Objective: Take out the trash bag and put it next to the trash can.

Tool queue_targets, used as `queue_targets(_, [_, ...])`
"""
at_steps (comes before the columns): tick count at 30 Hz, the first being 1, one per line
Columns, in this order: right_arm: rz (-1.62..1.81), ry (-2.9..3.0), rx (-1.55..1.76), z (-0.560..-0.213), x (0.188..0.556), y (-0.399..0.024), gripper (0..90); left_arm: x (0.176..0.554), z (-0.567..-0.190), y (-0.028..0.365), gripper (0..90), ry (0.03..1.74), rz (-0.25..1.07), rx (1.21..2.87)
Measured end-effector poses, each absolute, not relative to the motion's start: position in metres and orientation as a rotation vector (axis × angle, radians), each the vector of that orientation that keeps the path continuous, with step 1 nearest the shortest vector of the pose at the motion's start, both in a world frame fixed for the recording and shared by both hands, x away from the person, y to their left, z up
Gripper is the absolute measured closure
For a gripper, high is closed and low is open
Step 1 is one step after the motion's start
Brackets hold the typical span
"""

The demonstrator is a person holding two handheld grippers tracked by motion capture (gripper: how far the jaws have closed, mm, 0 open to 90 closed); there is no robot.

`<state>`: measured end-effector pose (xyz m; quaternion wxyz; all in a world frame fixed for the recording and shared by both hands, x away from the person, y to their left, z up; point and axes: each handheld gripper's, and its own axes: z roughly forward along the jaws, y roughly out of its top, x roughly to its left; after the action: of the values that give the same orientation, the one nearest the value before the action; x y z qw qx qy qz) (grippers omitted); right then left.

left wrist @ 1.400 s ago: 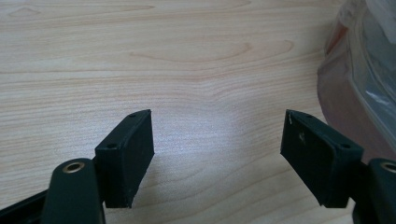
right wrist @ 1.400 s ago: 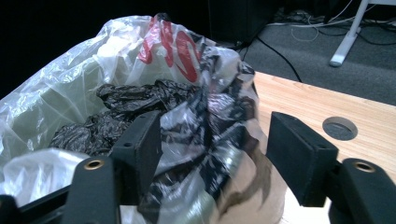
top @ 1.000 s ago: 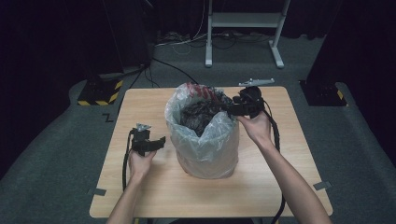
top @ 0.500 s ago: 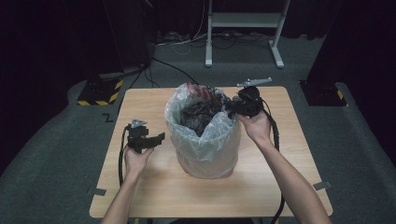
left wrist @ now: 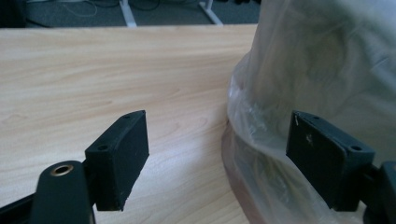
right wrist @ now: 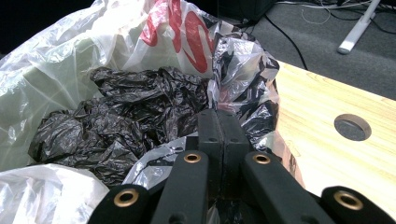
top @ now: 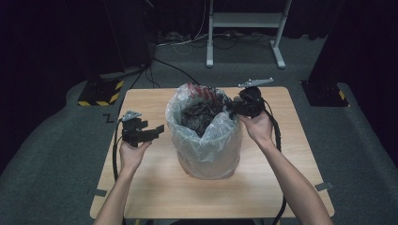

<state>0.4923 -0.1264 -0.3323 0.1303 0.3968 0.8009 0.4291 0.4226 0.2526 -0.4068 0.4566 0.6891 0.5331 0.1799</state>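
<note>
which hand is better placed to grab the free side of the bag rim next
Left. The left tool hangs open beside the clear bag with nothing between its jaws, the bag's wall just past one pad in the left gripper view. The right tool is already shut on the rim, so it looks busy.

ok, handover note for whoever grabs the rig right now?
Right gripper: shut on the bag liner's rim at the bin's far right side.
Left gripper: open, nothing held, beside the bin's left wall, liner close to one jaw.
Bin stands mid-table, clear liner draped over it, black plastic crumpled inside, a red-printed bag at the back.
Done: one side of the rim gripped.
Left, probably: grip the left rim, then gather or lift the liner.
</note>
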Motion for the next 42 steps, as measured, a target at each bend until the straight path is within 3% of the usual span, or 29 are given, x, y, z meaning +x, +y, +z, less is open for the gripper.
queue_targets(9, [1.237,2.327,1.137,-0.332,0.492,-0.123,89.7,0.419,-0.380,0.246,23.8,1.200,0.369,1.615])
queue_targets(22, [1.228,2.330,1.135,-0.330,0.492,-0.123,89.7,0.429,-0.355,0.224,27.3,1.137,0.359,1.638])
queue_targets(25, [1.225,2.333,1.136,-0.330,0.492,-0.122,89.7,0.433,-0.352,0.217,31.8,1.154,0.403,1.685])
queue_targets(31, [1.217,2.341,1.129,-0.328,0.493,-0.120,89.7,0.440,-0.346,0.202,56.7,1.182,0.489,1.780])
queue_targets(35, [1.214,2.342,1.125,-0.327,0.493,-0.119,89.6,0.444,-0.343,0.194,65.2,1.187,0.517,1.840])
queue_targets(36, [1.217,2.342,1.125,-0.326,0.493,-0.119,89.6,0.445,-0.342,0.193,73.3,1.189,0.522,1.850])
queue_targets(41, [1.209,2.351,1.129,-0.327,0.494,-0.118,89.6,0.445,-0.337,0.187,81.3,1.179,0.575,1.894])
queue_targets(42, [1.209,2.352,1.130,-0.328,0.494,-0.118,89.6,0.445,-0.335,0.187,88.9,1.170,0.572,1.896])
